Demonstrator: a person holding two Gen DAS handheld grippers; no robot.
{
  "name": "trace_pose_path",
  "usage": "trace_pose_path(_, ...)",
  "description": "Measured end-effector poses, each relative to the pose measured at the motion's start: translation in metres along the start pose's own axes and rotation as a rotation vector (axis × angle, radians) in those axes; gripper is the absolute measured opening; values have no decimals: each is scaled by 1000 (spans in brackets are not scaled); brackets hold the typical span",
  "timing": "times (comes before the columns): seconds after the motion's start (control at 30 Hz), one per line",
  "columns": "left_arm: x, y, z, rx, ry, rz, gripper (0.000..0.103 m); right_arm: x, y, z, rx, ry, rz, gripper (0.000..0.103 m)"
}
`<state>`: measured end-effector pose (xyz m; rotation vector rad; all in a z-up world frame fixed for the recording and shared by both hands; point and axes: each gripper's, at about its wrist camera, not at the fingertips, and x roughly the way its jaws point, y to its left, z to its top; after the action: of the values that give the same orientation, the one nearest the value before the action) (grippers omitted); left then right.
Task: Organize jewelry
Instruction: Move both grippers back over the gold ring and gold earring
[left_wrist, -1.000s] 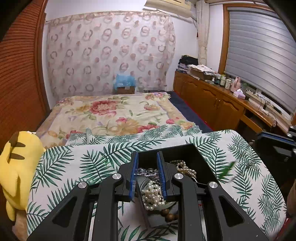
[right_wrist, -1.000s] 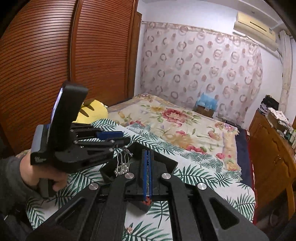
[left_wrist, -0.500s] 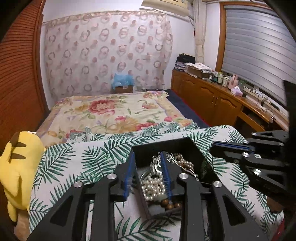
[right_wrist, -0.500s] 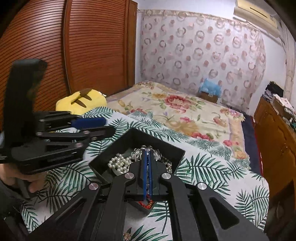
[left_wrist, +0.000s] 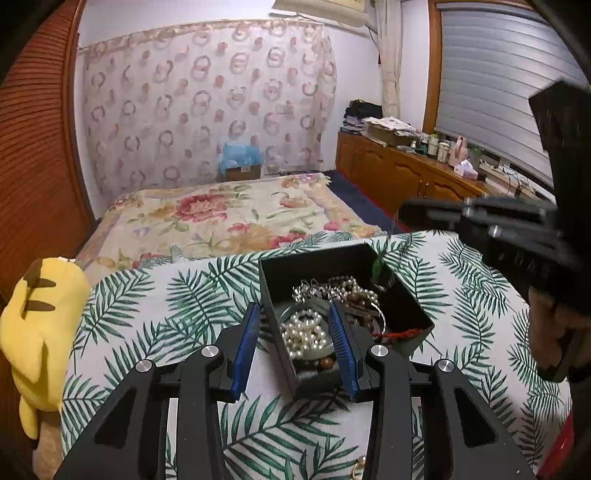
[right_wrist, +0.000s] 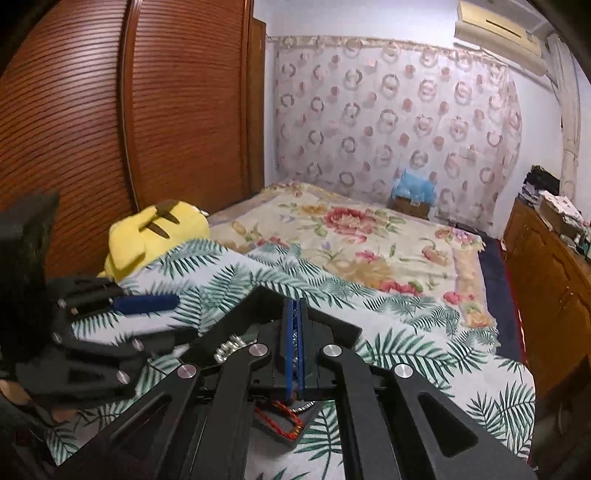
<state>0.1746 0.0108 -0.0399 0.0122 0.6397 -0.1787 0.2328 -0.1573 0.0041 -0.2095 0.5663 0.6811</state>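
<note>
A black box (left_wrist: 402, 310) sits on the palm-leaf cloth (left_wrist: 155, 302) that covers the tabletop, and the jewelry is piled inside it: a pearl strand (left_wrist: 304, 334) at the near side, a silver chain (left_wrist: 310, 288) behind it, brown beads (left_wrist: 327, 363) at the near corner and a red cord (left_wrist: 400, 333) along the right wall. The left gripper (left_wrist: 295, 341) hangs just above the near part of the box with its 2 blue-padded fingers (left_wrist: 245, 347) spread wide; the left finger is over the cloth outside the box wall, the right one over the jewelry, and nothing sits between them. From the right wrist view, the right gripper (right_wrist: 295, 347) is over the same box (right_wrist: 266, 295) with its blue pads pressed nearly together; a thin line of silver links shows in the slit, but whether it is truly pinched I cannot tell. The red cord (right_wrist: 275, 410) shows below that gripper's base. A yellow plush (left_wrist: 35, 332) lies at the left edge of the cloth, and a bed with a floral cover (left_wrist: 221, 214) stretches beyond.
</note>
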Motion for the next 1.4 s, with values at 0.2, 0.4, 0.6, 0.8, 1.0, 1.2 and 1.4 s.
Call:
trace_pose_path(0.2, -3, 1, -10, 4, 7, 4, 48, 1, 7, 2, -7, 6, 24, 3)
trace_pose_path(0.4, -10, 7, -18, -8, 10, 6, 56, 9, 6, -3, 12, 30, 29, 3)
trace_pose_path(0.6, -13, 8, -31, -16, 29, 5, 73, 7, 5, -13, 17, 47, 38, 3)
trace_pose_path(0.8, -16, 8, -47, -16, 58, -13, 92, -14, 5, -36, 29, 47, 49, 10)
trace_pose_path(1.0, -14, 1, -64, 9, 111, -43, 95, -31, 10, -70, 20, 84, 42, 30)
trace_pose_path(1.2, -8, -12, -81, 46, 171, -68, 95, -31, 20, -105, 10, 167, 57, 30)
trace_pose_path(1.4, 0, -25, -87, 93, 214, -73, 95, -13, 31, -131, -26, 262, 71, 30)
